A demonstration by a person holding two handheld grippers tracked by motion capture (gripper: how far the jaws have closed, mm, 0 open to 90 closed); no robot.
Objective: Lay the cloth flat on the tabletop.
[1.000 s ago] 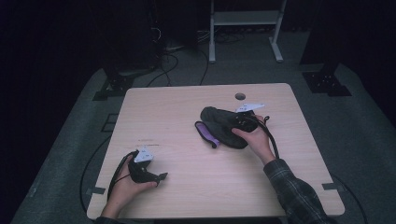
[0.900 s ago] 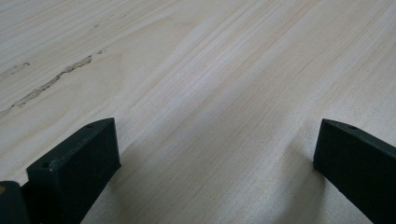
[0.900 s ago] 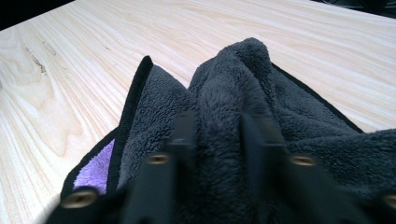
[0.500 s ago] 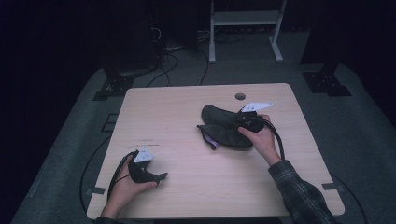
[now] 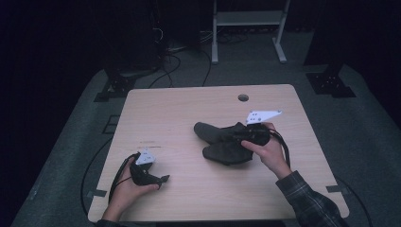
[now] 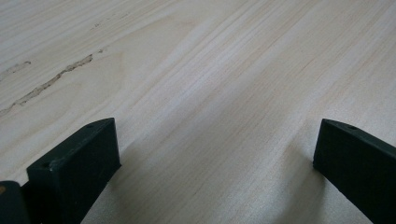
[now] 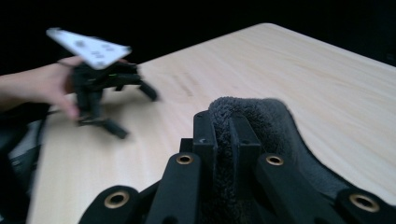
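Dark cloth (image 5: pixel 227 142) pinched in right claw (image 7: pixel 223 128), folding barely begun; left claw (image 6: pixel 210 154) wide apart, idle on bench (image 5: pixel 189 109).

Black tool (image 5: pixel 239 137), white three-cornered plate, plaid sleeve (image 5: pixel 309 201), black cable

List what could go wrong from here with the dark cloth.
The right gripper pinches just a thin fold of the dark fleecy cloth, so it may slip out when pulled. The rest drags on the table and could bunch. The left gripper rests open and apart, offering no support.
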